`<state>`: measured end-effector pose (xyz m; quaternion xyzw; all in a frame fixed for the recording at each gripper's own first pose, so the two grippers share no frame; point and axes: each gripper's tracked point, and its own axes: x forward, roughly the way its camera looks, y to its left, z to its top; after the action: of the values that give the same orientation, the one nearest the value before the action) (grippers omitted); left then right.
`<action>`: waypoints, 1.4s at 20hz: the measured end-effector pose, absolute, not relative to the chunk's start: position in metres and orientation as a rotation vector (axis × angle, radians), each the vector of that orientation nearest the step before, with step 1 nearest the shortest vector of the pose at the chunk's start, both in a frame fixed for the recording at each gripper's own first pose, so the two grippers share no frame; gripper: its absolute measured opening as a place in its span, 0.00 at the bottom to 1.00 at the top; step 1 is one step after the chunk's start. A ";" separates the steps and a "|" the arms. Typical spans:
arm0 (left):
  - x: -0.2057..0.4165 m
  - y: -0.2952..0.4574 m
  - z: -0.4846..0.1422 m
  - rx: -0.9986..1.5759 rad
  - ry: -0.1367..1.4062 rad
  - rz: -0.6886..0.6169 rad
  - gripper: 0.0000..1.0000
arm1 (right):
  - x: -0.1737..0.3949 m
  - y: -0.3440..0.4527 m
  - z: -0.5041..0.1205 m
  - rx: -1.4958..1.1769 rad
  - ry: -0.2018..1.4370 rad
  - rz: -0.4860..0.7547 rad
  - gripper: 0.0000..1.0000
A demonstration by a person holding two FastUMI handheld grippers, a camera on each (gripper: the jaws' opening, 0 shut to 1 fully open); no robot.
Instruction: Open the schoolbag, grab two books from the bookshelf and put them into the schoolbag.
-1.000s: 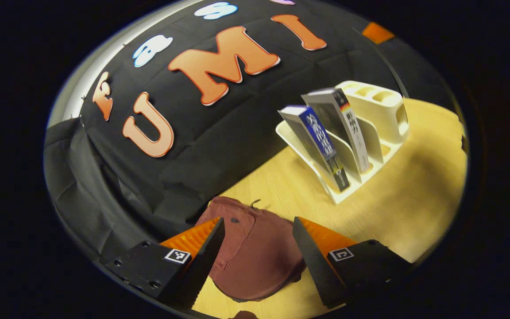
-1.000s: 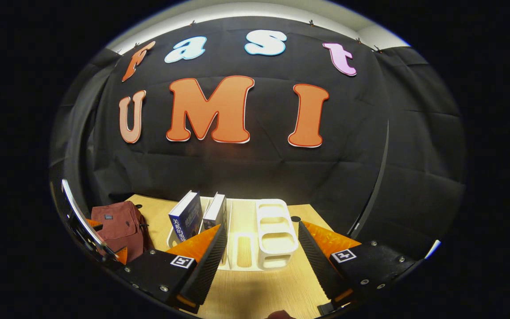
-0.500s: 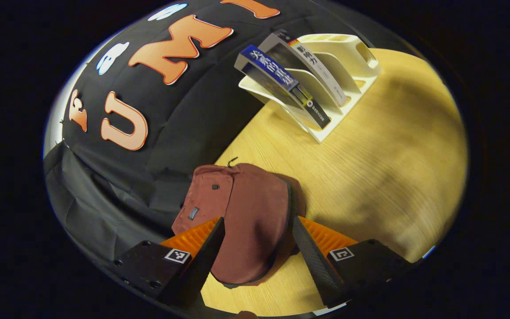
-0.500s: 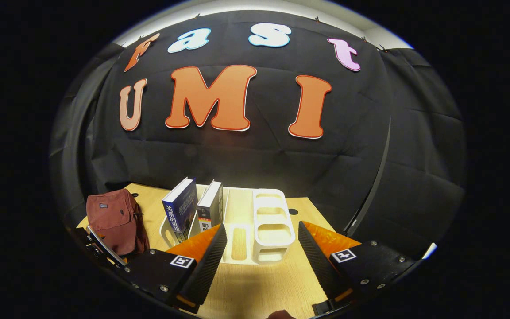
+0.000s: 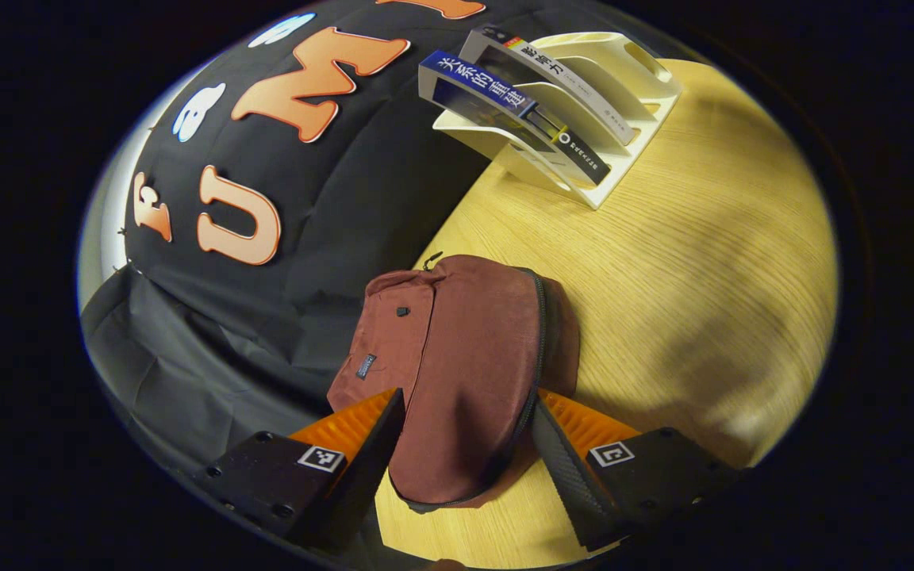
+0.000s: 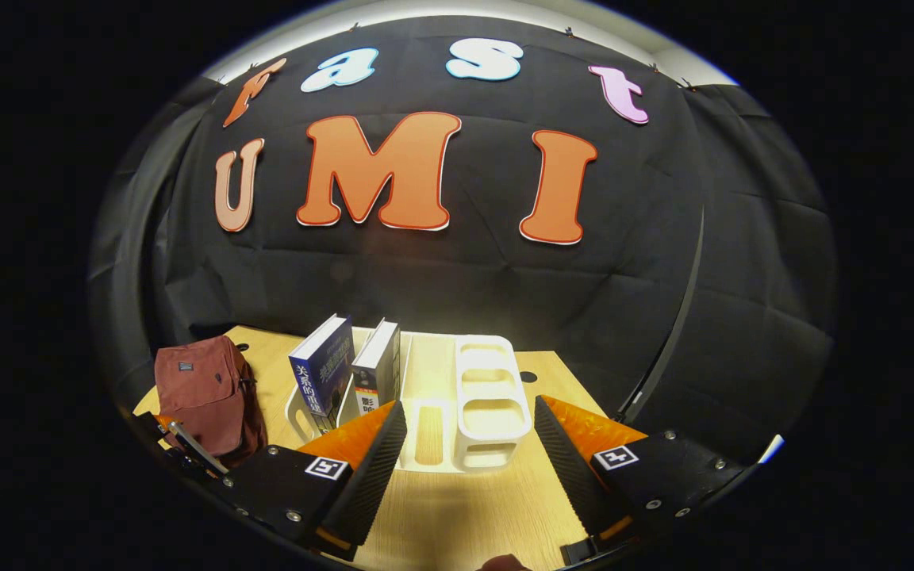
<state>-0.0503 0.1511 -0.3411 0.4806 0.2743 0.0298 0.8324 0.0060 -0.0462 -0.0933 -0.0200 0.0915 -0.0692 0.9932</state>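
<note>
The schoolbag (image 5: 457,373) sits on the wooden table (image 5: 679,262) near the booth's black cloth, zip closed along its edge. The left gripper (image 5: 463,444) hovers right over the bag's near end, jaws spread wide, a finger on either side of it, and whether they touch the fabric I cannot tell. Farther along the table stands the white bookshelf (image 5: 624,71), with a blue book (image 5: 497,107) and a white book (image 5: 560,79) leaning in its slots, side by side. In the right gripper view, the right gripper (image 6: 469,468) hangs open above the table, facing the bookshelf, gripping nothing, with the bag off to its left.
</note>
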 end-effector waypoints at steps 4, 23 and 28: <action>-0.048 0.144 -0.320 1.051 0.506 0.092 0.95 | 0.006 -0.046 -0.090 -0.057 0.177 -0.134 0.96; 0.015 0.164 -0.313 0.879 0.667 -0.062 0.40 | 0.013 -0.046 -0.084 -0.096 0.180 -0.147 0.96; 0.020 0.164 -0.291 0.766 0.750 -0.167 0.13 | 0.030 -0.035 -0.067 -0.126 0.190 -0.114 0.96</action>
<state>0.0201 0.1640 -0.2908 0.3645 0.3568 -0.0793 0.8565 0.0302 -0.0352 -0.0673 -0.0631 0.0947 -0.0570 0.9919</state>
